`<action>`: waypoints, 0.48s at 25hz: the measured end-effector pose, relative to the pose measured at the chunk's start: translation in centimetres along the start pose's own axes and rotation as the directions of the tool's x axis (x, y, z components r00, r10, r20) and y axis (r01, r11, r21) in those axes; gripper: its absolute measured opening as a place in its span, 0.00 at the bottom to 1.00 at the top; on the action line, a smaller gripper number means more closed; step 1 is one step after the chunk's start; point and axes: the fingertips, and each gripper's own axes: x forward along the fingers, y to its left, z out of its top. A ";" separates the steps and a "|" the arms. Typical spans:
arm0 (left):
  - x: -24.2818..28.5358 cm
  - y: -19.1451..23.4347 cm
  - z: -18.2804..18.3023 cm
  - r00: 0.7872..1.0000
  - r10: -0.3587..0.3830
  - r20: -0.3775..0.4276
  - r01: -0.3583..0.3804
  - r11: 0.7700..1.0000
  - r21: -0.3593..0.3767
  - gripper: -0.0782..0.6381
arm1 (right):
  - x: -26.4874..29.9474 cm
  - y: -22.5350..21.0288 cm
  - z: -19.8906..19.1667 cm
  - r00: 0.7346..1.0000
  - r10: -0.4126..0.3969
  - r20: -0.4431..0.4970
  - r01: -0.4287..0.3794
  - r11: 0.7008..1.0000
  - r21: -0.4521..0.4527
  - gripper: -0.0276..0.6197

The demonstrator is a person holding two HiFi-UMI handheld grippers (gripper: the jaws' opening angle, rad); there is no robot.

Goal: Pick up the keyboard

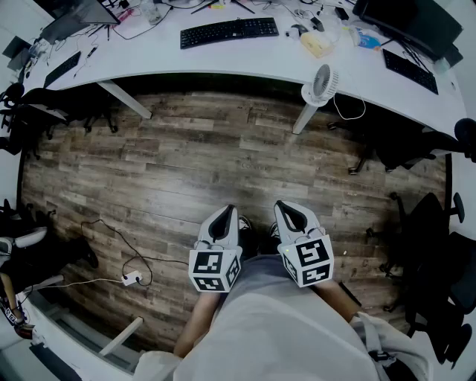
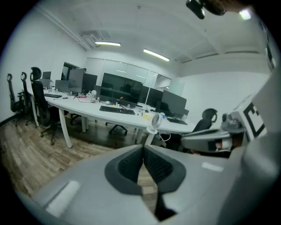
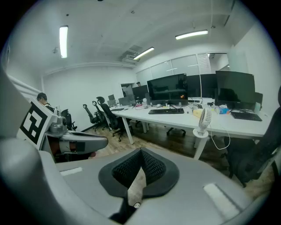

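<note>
A black keyboard (image 1: 229, 32) lies on the long white desk (image 1: 245, 63) at the top of the head view, far ahead of me. It also shows on the desk in the left gripper view as the keyboard (image 2: 117, 110) and in the right gripper view as the keyboard (image 3: 166, 111). My left gripper (image 1: 225, 213) and right gripper (image 1: 285, 209) hang side by side close to my body, over the wooden floor, well short of the desk. Both are shut with nothing between the jaws.
A small white fan (image 1: 320, 84) is clamped at the desk's front edge. A second keyboard (image 1: 409, 71), monitors (image 1: 409, 22) and clutter sit on the desk. Office chairs (image 1: 439, 245) stand at the right, cables (image 1: 123, 260) trail on the floor at the left.
</note>
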 end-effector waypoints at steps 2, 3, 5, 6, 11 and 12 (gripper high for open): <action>-1.0 -2.5 -0.7 1.000 0.012 0.001 -0.012 0.999 -0.039 0.11 | -2.7 -0.9 -1.1 1.000 0.000 -0.007 0.000 1.000 -0.009 0.03; -1.3 -3.7 -1.0 1.000 0.016 0.005 -0.016 0.998 -0.058 0.11 | -4.0 -1.4 -1.6 1.000 0.002 -0.008 -0.003 1.000 -0.011 0.03; -1.6 -5.9 -1.9 1.000 0.029 0.010 -0.028 0.996 -0.082 0.11 | -5.9 -2.4 -2.7 1.000 0.010 -0.004 -0.010 1.000 -0.006 0.03; -1.5 -6.9 -2.3 0.999 0.035 0.007 -0.034 0.996 -0.081 0.11 | -6.6 -3.1 -3.3 1.000 0.015 0.000 -0.015 1.000 0.000 0.03; -1.7 -11.9 -3.8 0.999 0.036 0.014 -0.035 0.999 -0.037 0.11 | -9.3 -6.1 -5.4 0.997 0.074 0.016 -0.075 0.997 0.033 0.02; -1.8 -12.3 -3.7 0.999 0.039 0.019 -0.038 0.999 -0.037 0.11 | -9.7 -6.2 -5.5 0.994 0.110 0.022 -0.111 0.993 0.045 0.03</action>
